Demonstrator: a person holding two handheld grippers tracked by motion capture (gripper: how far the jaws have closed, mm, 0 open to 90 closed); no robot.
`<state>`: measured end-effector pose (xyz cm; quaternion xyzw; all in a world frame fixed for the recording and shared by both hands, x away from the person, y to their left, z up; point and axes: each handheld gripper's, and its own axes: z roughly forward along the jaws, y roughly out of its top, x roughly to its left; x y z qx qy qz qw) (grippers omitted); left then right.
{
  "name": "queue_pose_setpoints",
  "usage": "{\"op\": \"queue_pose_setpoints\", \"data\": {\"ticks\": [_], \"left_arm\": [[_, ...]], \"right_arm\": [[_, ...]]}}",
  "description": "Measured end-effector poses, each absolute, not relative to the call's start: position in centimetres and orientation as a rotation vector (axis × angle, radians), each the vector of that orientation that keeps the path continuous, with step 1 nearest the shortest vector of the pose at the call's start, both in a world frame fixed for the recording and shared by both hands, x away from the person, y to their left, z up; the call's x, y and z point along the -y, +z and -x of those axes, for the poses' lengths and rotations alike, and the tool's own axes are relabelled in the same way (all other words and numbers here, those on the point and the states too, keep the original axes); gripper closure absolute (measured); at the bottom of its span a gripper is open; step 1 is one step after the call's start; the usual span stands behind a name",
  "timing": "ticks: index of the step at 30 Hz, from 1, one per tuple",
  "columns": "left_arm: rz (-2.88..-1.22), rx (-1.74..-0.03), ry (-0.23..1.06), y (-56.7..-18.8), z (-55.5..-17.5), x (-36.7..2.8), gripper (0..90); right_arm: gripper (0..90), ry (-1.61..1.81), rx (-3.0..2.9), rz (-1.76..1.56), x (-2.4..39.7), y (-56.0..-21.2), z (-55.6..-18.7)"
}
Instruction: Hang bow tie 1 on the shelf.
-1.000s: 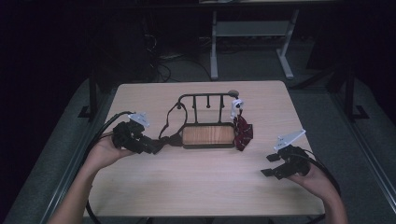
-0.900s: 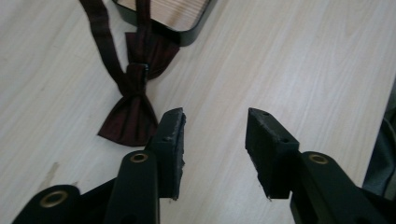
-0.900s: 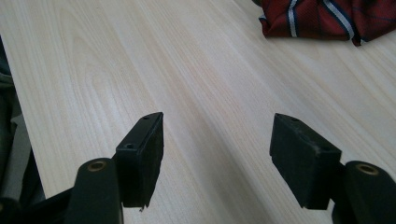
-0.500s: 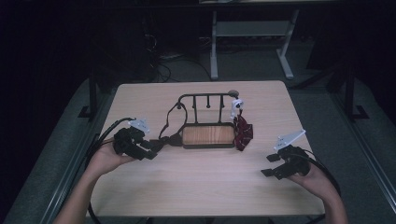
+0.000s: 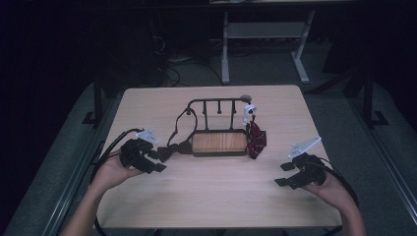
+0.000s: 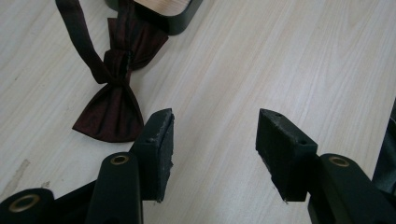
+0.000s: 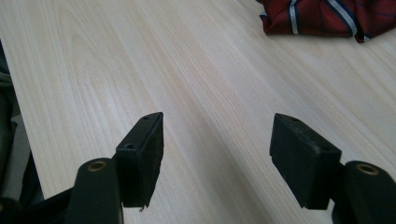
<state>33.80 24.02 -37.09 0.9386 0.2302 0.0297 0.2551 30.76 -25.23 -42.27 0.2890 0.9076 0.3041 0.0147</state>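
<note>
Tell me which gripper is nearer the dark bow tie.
Left. The left gripper sits right beside the bow tie, jaws open; the right gripper is across the table, beyond the stand.

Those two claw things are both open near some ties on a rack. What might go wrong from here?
The left gripper is open beside the dark bow tie, with bare table between its jaws; closing now would likely grab nothing. The bow tie's strap loops up toward the rack, so pulling it might drag or tip the rack. The striped tie lies bunched, so the right gripper may pinch only one fold.
</note>
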Motion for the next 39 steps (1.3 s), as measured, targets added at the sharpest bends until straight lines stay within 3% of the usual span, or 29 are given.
{"op": "queue_pose_setpoints", "data": {"ticks": [39], "left_arm": [[-2.545,-0.648,0.073,-40.8,-31.7,-24.6,39.3]], "right_arm": [[34.5,0.941,-2.834,-0.886,25.1,-42.5,-30.8]]}}
